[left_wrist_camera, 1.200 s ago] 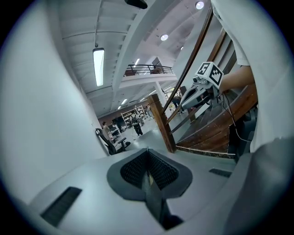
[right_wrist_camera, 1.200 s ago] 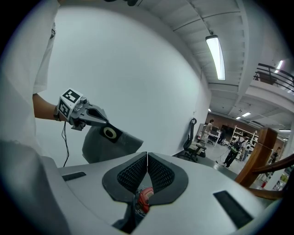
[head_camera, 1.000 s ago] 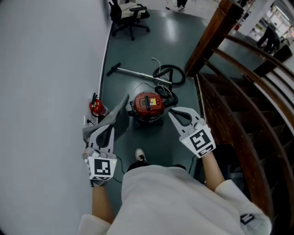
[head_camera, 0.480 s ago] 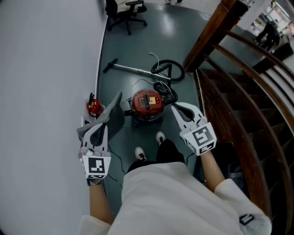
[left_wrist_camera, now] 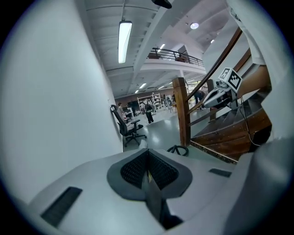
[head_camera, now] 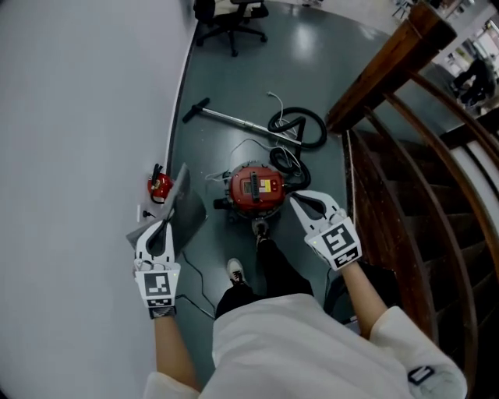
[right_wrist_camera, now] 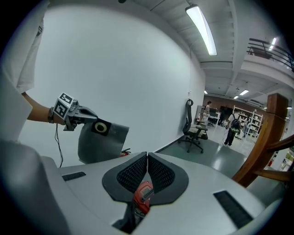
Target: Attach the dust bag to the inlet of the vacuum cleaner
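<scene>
"Where was the dust bag (head_camera: 178, 204) when you looked?"

"Off the floor, hanging from the left gripper (head_camera: 164, 228), over on the left by the white wall (head_camera: 78, 125). It was a flat grey sheet with a dark collar and a pale ring (right_wrist_camera: 100, 127) near its upper edge."

"Was it properly held?"

"Yes. The left jaws were closed on its top edge, with the thin grey material pinched between the ribbed pads (left_wrist_camera: 133, 170)."

"And the vacuum cleaner (head_camera: 256, 189)?"

"It sat on the grey floor (head_camera: 234, 78) to the right of the bag and apart from it, a round red body with a dark rim. The bag wasn't on it. I couldn't make out the inlet from where I stood."

"What about the right gripper (head_camera: 298, 201)?"

"Its jaws were pressed together with nothing between them. It hung just to the right of the vacuum cleaner, above the floor, so the red body lay between the two grippers and a little farther off."

"Anything else around?"

"A black hose (head_camera: 296, 128) was coiled just beyond the vacuum cleaner, and a metal wand (head_camera: 234, 119) ran from it toward the far left. A small red fire extinguisher (head_camera: 160, 185) stood against the wall beside the bag. An office chair (head_camera: 234, 23) stood at the far end, and a wooden staircase (head_camera: 413, 195) ran along the right. One of the person's shoes (head_camera: 260, 227) was right at the near side of the vacuum cleaner. The other (head_camera: 235, 271) was nearer, to its left."
</scene>
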{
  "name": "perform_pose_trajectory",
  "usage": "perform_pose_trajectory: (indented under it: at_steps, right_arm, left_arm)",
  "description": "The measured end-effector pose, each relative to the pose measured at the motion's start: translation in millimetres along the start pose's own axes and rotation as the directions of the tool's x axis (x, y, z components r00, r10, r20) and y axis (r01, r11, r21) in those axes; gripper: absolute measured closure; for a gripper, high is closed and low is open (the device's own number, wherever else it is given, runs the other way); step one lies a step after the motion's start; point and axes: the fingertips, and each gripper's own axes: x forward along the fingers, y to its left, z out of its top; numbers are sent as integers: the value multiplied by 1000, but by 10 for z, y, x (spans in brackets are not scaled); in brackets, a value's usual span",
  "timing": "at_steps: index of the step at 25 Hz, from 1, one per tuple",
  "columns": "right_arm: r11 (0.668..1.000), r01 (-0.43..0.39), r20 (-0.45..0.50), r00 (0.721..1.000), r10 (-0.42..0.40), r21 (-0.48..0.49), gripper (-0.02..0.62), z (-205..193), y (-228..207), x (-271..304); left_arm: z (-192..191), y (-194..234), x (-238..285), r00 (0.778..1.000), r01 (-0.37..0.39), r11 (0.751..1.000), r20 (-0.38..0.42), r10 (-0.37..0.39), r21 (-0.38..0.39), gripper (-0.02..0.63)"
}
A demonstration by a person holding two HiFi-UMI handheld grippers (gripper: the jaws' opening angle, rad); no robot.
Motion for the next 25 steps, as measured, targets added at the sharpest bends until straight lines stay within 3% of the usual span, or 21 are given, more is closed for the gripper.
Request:
perform_pose_trajectory:
  at_steps: [7, 15, 25]
  right_arm:
    - [999, -20, -18, 1000, 20, 27, 566, -220, -183, 552]
    - [999, -43, -52, 998, 43, 2, 566, -665, 12, 1084]
    - [987, -40, -106, 993, 57, 155, 566, -1524, 42, 1659]
  left_arm:
    - [-428, 133, 417, 998, -37, 999, -54, 36, -33, 597]
    - [-1007, 139, 756, 998, 6, 999, -68, -8, -34, 598]
    - [-1803, 52, 1224, 993, 35, 995, -108, -46, -96, 598]
